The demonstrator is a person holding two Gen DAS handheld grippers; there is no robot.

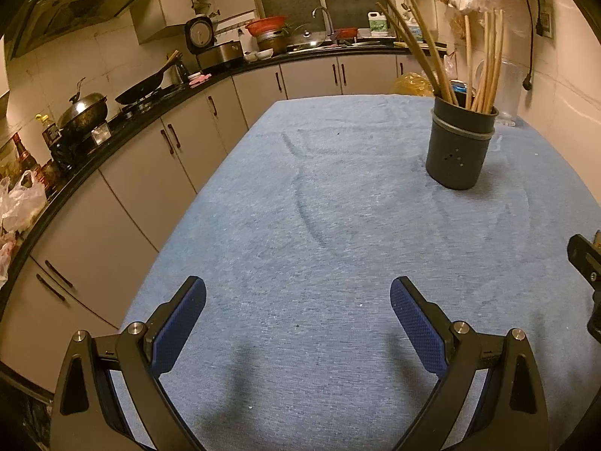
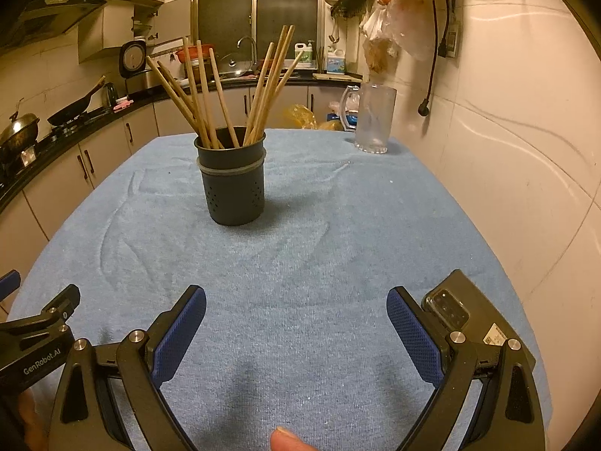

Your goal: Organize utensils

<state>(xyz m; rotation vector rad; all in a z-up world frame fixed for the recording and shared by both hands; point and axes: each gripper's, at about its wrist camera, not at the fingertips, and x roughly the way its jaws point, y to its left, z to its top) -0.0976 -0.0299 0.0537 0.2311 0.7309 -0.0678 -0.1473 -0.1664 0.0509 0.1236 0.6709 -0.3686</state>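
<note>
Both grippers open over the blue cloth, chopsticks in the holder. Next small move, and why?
Probably none beyond backing off: the wooden chopsticks all stand in the dark cylindrical holder, no loose utensil shows on the blue cloth, and the left gripper and right gripper are empty.

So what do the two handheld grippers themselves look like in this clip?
Both match: the left gripper and right gripper have black curved arms, silver round pivot pins and fingers faced with blue dimpled pads. In the right wrist view the left gripper's black body bears white "GenRobot.AI" lettering. No cables show, and no sleeves; only a bare fingertip at the frame's bottom edge.
</note>
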